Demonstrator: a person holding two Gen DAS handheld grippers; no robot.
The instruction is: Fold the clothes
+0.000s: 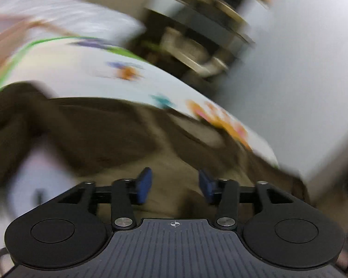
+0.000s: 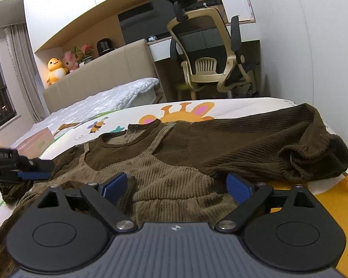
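The right gripper [image 2: 176,188] is standing released, jaws spread over the light-brown corduroy bodice of the brown garment [image 2: 174,162]. The left gripper [image 1: 175,185], also released, is hovering above the same garment, at its left edge. Beyond both lies the cartoon-printed sheet [image 2: 118,115]; farther off stands the office chair [image 2: 208,53].

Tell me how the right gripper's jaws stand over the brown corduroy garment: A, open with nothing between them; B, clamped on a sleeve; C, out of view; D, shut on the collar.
A: the right gripper is spread wide above the brown corduroy garment, its blue pads gripping nothing.
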